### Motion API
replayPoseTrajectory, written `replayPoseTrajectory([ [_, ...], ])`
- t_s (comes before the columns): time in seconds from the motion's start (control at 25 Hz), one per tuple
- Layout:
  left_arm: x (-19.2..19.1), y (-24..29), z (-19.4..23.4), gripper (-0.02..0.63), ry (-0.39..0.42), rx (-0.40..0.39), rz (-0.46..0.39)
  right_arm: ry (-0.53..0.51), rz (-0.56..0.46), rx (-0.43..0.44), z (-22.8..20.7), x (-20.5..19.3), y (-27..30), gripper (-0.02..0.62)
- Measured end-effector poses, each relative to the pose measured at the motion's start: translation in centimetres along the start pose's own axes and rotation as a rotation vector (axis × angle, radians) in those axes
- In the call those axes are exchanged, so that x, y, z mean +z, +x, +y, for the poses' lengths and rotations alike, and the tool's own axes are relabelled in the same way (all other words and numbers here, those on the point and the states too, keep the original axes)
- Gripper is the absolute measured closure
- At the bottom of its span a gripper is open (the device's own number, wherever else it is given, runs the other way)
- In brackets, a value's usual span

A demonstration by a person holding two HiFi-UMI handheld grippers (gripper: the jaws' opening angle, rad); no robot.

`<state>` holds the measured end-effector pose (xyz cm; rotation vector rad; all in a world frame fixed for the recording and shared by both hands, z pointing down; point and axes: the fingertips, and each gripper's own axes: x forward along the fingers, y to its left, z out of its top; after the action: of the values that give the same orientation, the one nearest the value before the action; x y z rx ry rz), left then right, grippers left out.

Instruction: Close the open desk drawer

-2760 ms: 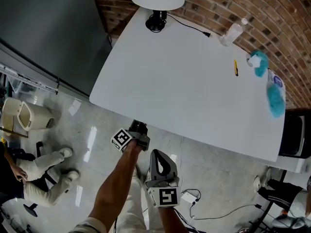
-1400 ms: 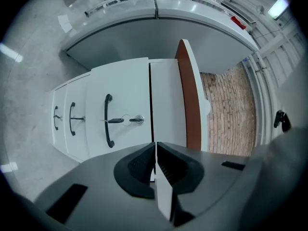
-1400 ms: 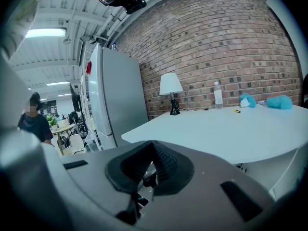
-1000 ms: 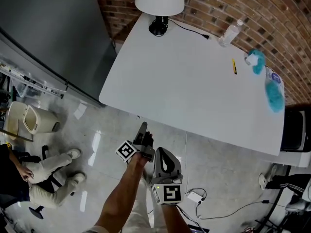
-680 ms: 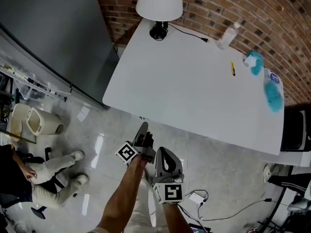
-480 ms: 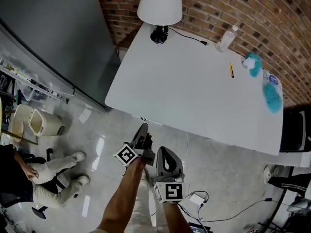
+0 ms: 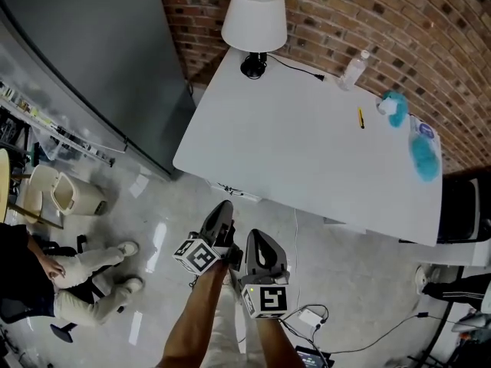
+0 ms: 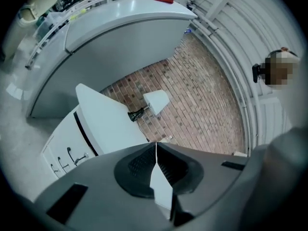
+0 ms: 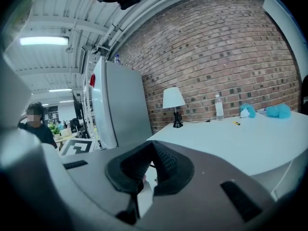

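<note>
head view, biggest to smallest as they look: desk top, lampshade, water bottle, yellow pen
1. desk top
2. lampshade, though it sits higher, so nearer the camera
3. water bottle
4. yellow pen, clearly the smallest

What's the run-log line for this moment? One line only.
left gripper: shut, empty | right gripper: shut, empty | both clear of desk | drawer fronts: look flush, not certain

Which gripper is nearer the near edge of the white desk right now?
Left. The left gripper is over the floor, just short of the white desk edge. The right gripper is beside it, farther back toward the person. Neither touches the desk.
</note>
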<state>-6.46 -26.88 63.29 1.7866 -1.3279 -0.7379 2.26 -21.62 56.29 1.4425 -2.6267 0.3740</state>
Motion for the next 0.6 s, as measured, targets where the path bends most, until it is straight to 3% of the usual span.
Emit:
replayPoseTrajectory([
  [0.28, 2.6, -1.7, -5.1, 0.595, 0.231, 0.013, 0.01, -0.007, -0.04, 0.002, 0.3, 3.2, -1.1, 0.594],
  [0.6, 5.3, -3.9, -11.7, 0.595, 0.421, 0.023, 0.015, -0.033, -0.09, 0.007, 1.2, 7.4, -2.9, 0.594],
])
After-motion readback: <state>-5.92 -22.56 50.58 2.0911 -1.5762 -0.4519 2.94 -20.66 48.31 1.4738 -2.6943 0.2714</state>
